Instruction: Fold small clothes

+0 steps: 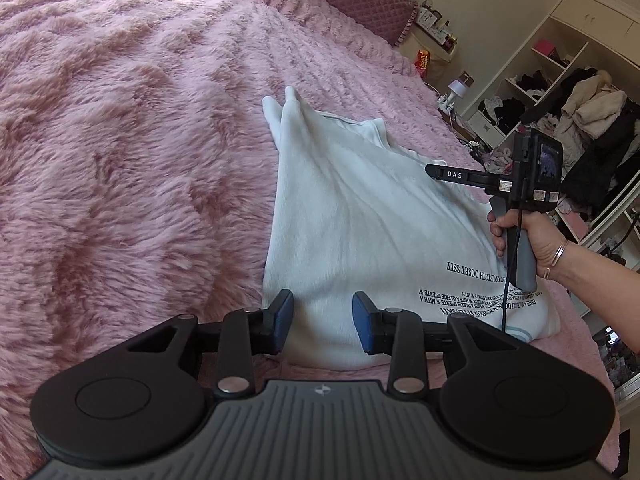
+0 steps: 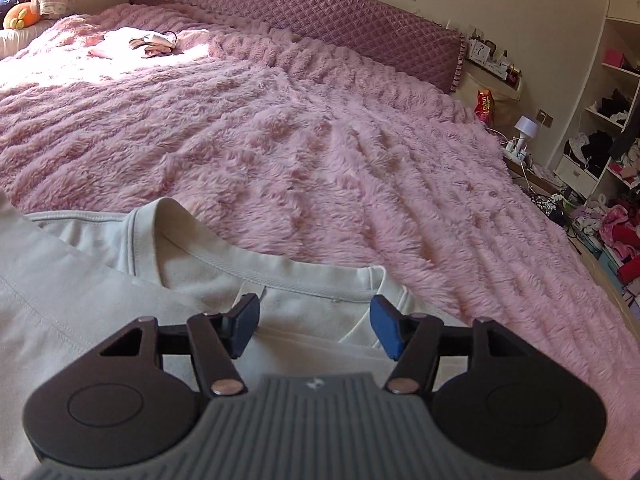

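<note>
So the white shirt (image 1: 360, 216) is lying on the fluffy pink blanket (image 1: 120, 160), near the bed's edge, and I'd say the folding is only partway there. One side looks brought in already, with a sleeve end poking out toward the far side, and the black lettering sits upside down near the hem. It's still long and lumpy, so I'd guess at least one more fold across the length is left, plus smoothing.

The left tongs (image 1: 322, 322) hover over the near end of the shirt with the blue pads partly apart, nothing pinched between them as far as I can see. The right tongs (image 2: 314, 326) sit over the collar (image 2: 280, 276), spread wider, also gripping nothing; the fabric just lies underneath. From the left camera you can see the person's hand (image 1: 528, 240) on the handle, bracelet and all.

Blanket is super shaggy, so I'd expect the fabric to drag on it rather than slide. Quilted purple headboard (image 2: 320, 12) at the back, another small heap of clothes (image 2: 140, 44) in the sunny patch, and open shelves (image 1: 560, 92) stuffed with clothes off to the right.
</note>
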